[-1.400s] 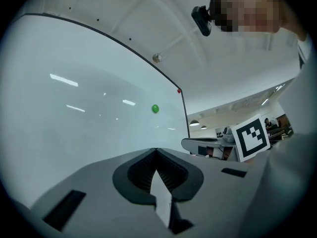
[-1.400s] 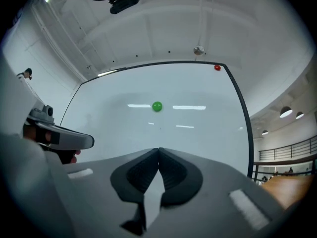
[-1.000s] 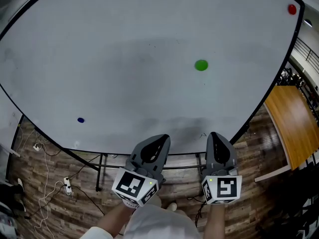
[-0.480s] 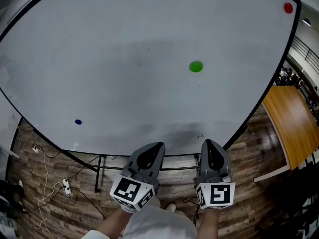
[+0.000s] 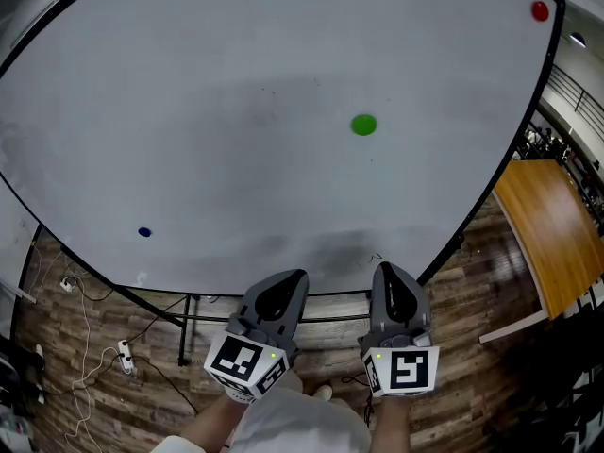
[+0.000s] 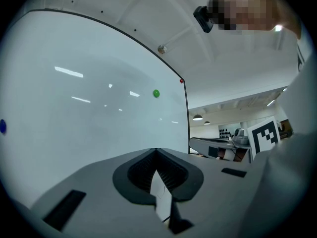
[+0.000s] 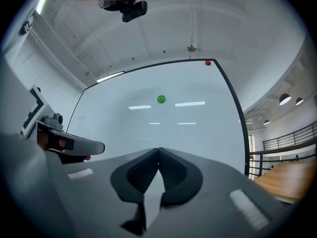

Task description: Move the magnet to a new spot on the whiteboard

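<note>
Hovering side by side just short of the whiteboard's (image 5: 189, 111) lower edge, the left gripper (image 5: 288, 277) and right gripper (image 5: 392, 271) each have their jaws pressed together with nothing between them. The green magnet (image 5: 363, 125) sits on the board well ahead of the right jaws. A red magnet (image 5: 539, 10) lies far beyond, to their right, and a blue magnet (image 5: 143, 232) lies to the left of the left jaws.

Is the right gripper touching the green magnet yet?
Apart. The head view shows the right gripper well below the green magnet, with bare whiteboard between them.
</note>
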